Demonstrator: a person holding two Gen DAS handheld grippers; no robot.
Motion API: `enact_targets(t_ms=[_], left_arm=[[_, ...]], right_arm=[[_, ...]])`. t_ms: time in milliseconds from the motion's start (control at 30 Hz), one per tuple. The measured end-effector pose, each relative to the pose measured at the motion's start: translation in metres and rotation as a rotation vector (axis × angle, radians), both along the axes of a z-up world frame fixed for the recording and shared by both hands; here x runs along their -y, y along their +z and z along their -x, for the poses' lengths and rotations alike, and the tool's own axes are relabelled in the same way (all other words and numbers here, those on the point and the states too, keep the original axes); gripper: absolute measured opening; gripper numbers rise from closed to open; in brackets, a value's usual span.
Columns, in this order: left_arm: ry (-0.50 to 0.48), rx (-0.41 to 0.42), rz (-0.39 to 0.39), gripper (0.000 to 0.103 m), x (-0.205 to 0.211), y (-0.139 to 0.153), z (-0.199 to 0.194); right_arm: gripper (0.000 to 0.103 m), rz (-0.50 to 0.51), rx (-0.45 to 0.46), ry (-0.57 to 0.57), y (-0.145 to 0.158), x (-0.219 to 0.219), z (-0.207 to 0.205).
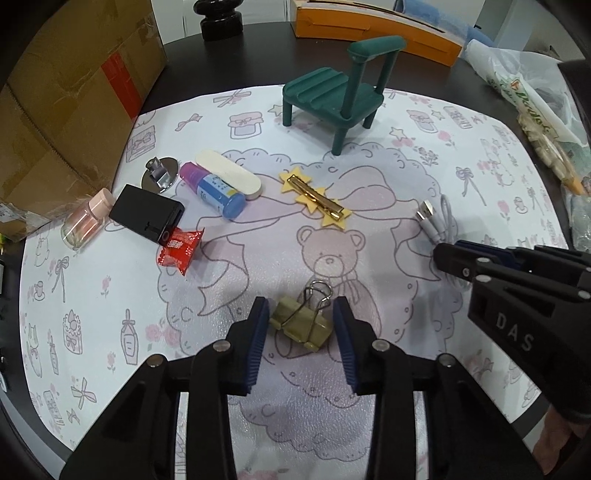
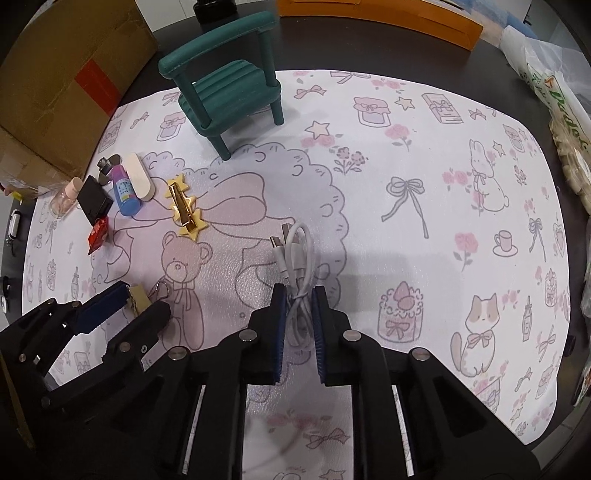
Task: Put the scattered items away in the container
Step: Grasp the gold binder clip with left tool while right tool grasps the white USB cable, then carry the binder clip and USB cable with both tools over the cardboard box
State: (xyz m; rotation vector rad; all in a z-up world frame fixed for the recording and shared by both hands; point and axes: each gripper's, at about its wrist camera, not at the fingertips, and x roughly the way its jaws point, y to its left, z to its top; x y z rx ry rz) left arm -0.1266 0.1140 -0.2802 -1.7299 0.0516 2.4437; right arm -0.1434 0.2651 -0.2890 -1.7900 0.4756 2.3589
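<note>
A gold binder clip lies on the patterned mat, between the blue pads of my left gripper, which stands open around it. In the right wrist view that left gripper shows at the lower left, straddling the binder clip. A coiled white USB cable lies on the mat, and my right gripper is shut on its near end. Further left lie a gold star hair clip, a blue-and-purple bottle, a black box and a red candy wrapper.
A cardboard box stands at the mat's left edge. A green toy chair stands at the back, with an orange box behind it. Plastic bags crowd the right. A small pink-capped jar, a white oval file and a metal disc lie by the box.
</note>
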Motion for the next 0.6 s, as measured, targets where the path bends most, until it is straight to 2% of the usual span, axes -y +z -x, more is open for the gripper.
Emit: enact_targets(t_ms=[233,400,600], left_arm=[[-0.003,-0.023,-0.013,0.035,0.004,0.017,0.0],[0.005,-0.044,-0.033,0.035,0.015,0.037,-0.001],[0.02,-0.071,-0.043,0.035,0.032,0.06,-0.003]], right_arm=[[0.014,-0.004,-0.032,-0.009,0.018,0.002,-0.008],[0.014,-0.012,-0.053,-0.003,0.041,0.007,-0.01],[0.014,-0.011,-0.077,-0.016,0.054,0.016,-0.017]])
